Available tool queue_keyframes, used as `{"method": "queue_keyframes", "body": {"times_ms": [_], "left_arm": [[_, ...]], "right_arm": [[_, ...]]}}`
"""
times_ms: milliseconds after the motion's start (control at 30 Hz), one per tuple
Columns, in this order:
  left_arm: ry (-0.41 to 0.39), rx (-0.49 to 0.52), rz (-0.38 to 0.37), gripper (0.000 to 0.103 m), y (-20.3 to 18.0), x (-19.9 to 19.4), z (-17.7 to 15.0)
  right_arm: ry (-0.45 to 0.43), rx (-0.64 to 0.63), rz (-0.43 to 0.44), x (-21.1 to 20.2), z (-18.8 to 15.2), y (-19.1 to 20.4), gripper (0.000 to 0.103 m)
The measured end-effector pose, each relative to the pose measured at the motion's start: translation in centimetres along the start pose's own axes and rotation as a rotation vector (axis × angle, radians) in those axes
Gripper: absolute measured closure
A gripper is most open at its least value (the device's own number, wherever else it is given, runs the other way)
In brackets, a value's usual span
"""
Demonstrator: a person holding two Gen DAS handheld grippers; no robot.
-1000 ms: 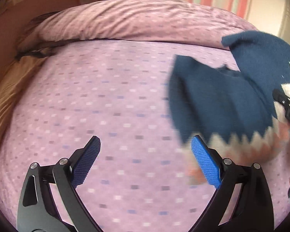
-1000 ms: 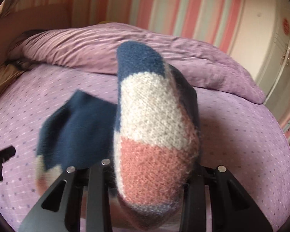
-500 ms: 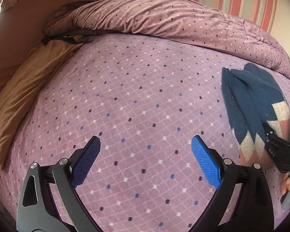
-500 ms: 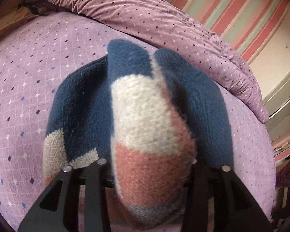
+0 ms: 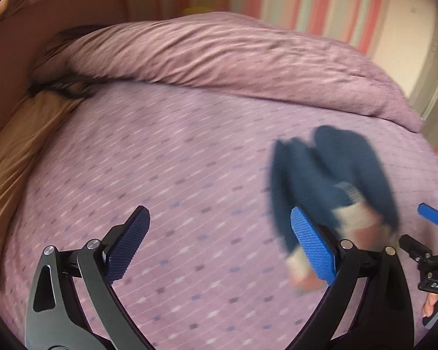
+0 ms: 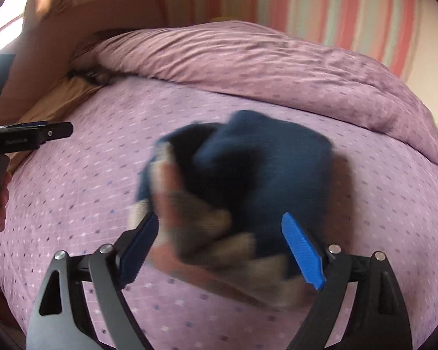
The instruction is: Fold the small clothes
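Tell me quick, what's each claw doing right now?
Left gripper: open, holding nothing.
Right gripper: jaws opening, letting go of the knitted sock bundle.

1. The left wrist view looks forward and down along its hand-held gripper (image 5: pixel 219 250) over the bed (image 5: pixel 172 175), close above it.
2. The right wrist view faces likewise, nearer the knitted garment (image 6: pixel 248 180).
3. Both share the bed, garment (image 5: pixel 333 180) and rolled duvet (image 5: pixel 219 55).

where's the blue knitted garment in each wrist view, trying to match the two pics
Left wrist view: the blue knitted garment lies right of centre, beyond the left gripper's right-hand finger.
Right wrist view: it fills the centre, blurred, between the right gripper's opening jaws, the pads off it.
Shared landmark: the bunched purple duvet across the far side of the bed.
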State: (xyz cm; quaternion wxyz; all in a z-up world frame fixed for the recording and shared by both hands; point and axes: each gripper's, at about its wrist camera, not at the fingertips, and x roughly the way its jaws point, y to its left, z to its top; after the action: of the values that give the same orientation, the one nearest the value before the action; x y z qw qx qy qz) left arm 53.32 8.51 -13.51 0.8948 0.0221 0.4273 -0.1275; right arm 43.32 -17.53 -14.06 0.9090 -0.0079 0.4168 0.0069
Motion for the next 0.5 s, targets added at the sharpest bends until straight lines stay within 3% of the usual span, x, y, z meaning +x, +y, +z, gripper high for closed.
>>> {"method": "queue_keyframes", "body": {"times_ms": [133,300,400,500], "left_arm": [[0.008,0.083,-0.101,0.006,-6.0,2.0,2.7],[0.084,0.132,-0.240,0.006,-12.4,6.0,4.1],[0.170,0.191,-0.139,0.011,-13.9,9.4,2.3],[0.224,0.159,-0.104,0.012,-11.8,10.9,-0.8]], "right_arm": [[0.000,0.067,-0.075,-0.6,-0.3,-4.2,0.016],[-0.004,0.136,-0.145,-1.3,-1.0,-8.3,0.016],[0.002,0.164,-0.173,-1.8,-1.6,-10.2,0.016],[0.007,0.181,-0.181,-2.0,-2.1,-11.4,0.016]]}}
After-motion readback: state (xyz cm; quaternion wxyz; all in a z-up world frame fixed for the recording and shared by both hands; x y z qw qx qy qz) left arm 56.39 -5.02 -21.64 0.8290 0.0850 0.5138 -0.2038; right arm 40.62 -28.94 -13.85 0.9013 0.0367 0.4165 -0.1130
